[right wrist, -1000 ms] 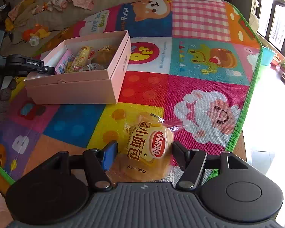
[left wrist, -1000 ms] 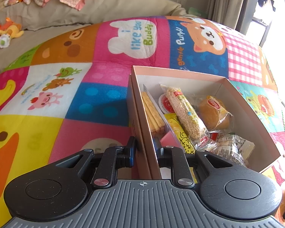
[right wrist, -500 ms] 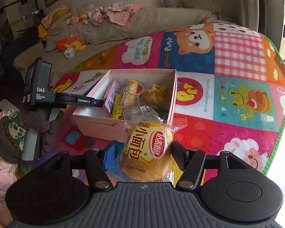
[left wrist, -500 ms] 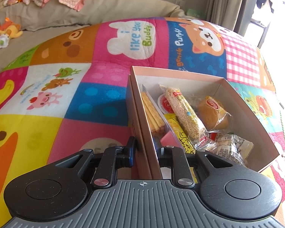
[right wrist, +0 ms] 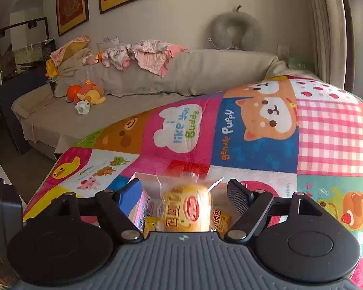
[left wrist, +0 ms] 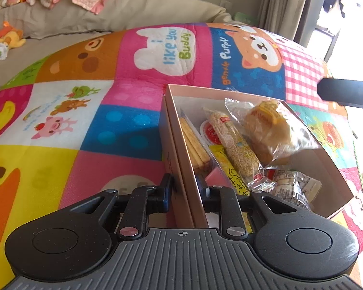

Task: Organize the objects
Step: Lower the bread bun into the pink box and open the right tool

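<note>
A pink cardboard box (left wrist: pixel 179 149) lies on the colourful play mat and holds several wrapped snacks. My left gripper (left wrist: pixel 185 188) is shut on the box's near left wall. A bagged bread bun (left wrist: pixel 266 130) hangs blurred over the box's right side. In the right wrist view the same bun (right wrist: pixel 186 207) sits between the spread fingers of my right gripper (right wrist: pixel 185 194), which is open above the box (right wrist: pixel 145 181). The bun touches neither finger. A black part of the right gripper (left wrist: pixel 346 93) shows at the right edge of the left wrist view.
The play mat (left wrist: pixel 84 120) covers the table around the box. A beige sofa (right wrist: pixel 157 84) with clothes and plush toys (right wrist: pixel 87 96) stands behind it. A curtain (right wrist: pixel 331 29) and bright window are at the right.
My right gripper carried the bun from the mat up over the box and opened; the bun now drops blurred into the box. My left gripper has kept its hold on the box wall.
</note>
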{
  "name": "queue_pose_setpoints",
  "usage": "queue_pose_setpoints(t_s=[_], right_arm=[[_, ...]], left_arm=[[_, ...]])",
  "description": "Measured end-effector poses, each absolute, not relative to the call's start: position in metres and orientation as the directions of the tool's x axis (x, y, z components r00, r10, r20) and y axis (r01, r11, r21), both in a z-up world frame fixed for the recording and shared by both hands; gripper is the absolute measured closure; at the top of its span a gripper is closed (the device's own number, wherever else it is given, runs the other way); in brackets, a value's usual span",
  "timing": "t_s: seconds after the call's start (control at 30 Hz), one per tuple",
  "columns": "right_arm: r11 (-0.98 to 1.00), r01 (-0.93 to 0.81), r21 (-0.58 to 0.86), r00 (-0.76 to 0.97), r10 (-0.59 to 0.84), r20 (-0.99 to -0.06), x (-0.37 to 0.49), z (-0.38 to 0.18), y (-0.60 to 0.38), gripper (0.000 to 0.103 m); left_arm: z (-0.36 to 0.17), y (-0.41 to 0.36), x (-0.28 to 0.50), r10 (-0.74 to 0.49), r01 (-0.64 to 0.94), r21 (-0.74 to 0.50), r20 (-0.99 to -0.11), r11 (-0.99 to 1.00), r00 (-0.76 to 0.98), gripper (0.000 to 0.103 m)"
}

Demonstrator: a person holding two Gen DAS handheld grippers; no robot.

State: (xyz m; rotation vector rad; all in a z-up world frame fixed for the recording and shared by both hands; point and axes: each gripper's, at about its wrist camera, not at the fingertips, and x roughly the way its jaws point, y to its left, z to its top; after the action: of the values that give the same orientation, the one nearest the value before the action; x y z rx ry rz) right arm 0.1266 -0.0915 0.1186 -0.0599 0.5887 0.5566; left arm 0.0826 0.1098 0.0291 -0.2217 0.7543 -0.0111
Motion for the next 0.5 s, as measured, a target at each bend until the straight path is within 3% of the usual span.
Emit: queue_pose_setpoints(t_s=[0.1, 0.23, 0.33, 0.37, 0.43, 0.5], right_arm=[[0.857, -0.511, 0.065, 0.685, 0.452, -0.571, 0.119, 0.108, -0.098, 0.024], [0.835, -0.549, 0.026, 0.663, 0.455, -0.594, 0.084, 0.092, -0.131, 0.013], [0.831, -0.556, 0.028, 0.626, 0.44, -0.643, 0.06, 0.069, -0.157, 0.013], [0.832, -0.555, 0.027, 0.607, 0.426, -0.671, 0.056, 0.058, -0.161, 0.014], [0.847, -0.531, -0.011, 0.599, 0.366, -0.712, 0.053, 0.035, -0.162, 0.037], [0.875, -0.484, -0.005, 0.597, 0.326, -0.733, 0.064, 0.018, -0.163, 0.046]], left_arm=[[0.029, 0.11, 0.082, -0.09, -0.069, -0.204, -0.677, 0.976, 0.73, 0.08], [0.03, 0.108, 0.084, -0.075, -0.078, -0.192, -0.679, 0.978, 0.73, 0.08], [0.031, 0.1, 0.092, -0.058, -0.084, -0.171, -0.685, 0.982, 0.726, 0.084], [0.031, 0.094, 0.098, -0.051, -0.072, -0.148, -0.688, 0.986, 0.724, 0.084], [0.032, 0.081, 0.116, -0.054, -0.036, -0.114, -0.694, 0.993, 0.718, 0.084], [0.034, 0.073, 0.143, -0.092, 0.007, -0.123, -0.699, 0.992, 0.71, 0.084]])
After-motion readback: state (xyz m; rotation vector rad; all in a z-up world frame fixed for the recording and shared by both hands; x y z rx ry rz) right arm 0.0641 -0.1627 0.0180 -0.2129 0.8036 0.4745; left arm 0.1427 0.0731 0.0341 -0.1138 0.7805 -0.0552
